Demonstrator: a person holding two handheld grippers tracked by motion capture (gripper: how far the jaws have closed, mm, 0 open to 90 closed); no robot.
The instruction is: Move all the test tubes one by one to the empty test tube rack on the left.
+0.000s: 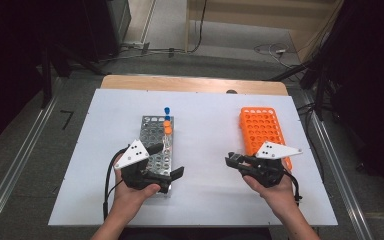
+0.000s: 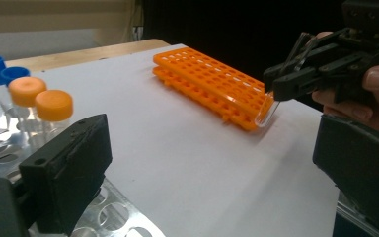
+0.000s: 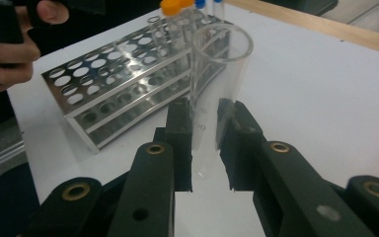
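Note:
My right gripper (image 3: 205,111) is shut on a clear, uncapped test tube (image 3: 216,64), gripping it near its lower end, open mouth pointing away from the camera. In the high view this gripper (image 1: 231,160) hovers left of the orange plastic rack (image 1: 262,132), over the white sheet. From the left gripper view the tube (image 2: 267,111) hangs tilted from those jaws in front of the orange rack (image 2: 207,86). My left gripper (image 1: 167,161) stands open at the near end of the metal rack (image 1: 156,140), jaws wide apart (image 2: 212,148) with nothing between them.
At the metal rack's far end stand capped tubes, two with orange caps (image 2: 54,104) and two with blue caps (image 2: 0,69). A white sheet (image 1: 205,130) covers the wooden table. Cables lie on the floor beyond the table.

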